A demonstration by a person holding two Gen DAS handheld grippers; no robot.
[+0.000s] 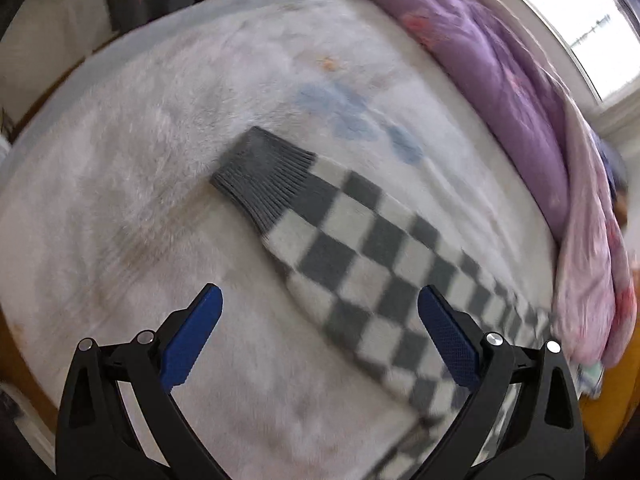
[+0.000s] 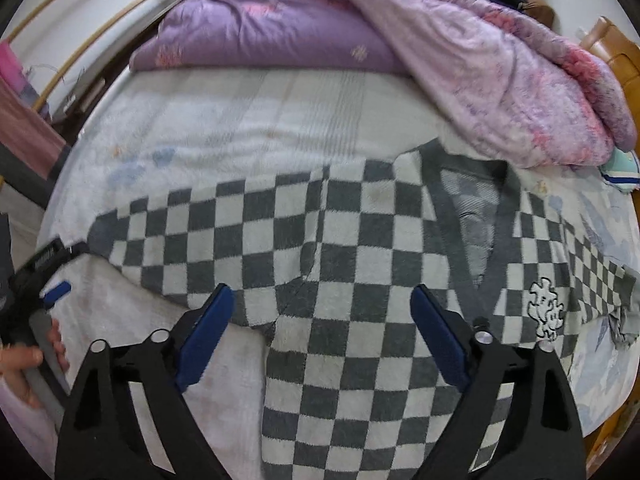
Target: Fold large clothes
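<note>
A grey-and-white checkered cardigan (image 2: 352, 248) lies spread flat on the bed, V-neck (image 2: 472, 220) toward the quilts, with a small white cartoon patch (image 2: 546, 308) on its chest. Its left sleeve (image 1: 360, 256) stretches across the fuzzy sheet and ends in a grey ribbed cuff (image 1: 260, 168). My left gripper (image 1: 320, 304) is open and empty, hovering over the sleeve. It also shows at the left edge of the right wrist view (image 2: 44, 280), held by a hand. My right gripper (image 2: 324, 304) is open and empty above the cardigan's body near the armpit.
The bed has a white fuzzy sheet (image 1: 160, 160). A purple quilt (image 2: 260, 36) and a pink floral quilt (image 2: 520, 80) are piled along the far side. A window (image 1: 580, 32) is beyond them. A wooden bed frame (image 2: 616, 56) is at the right.
</note>
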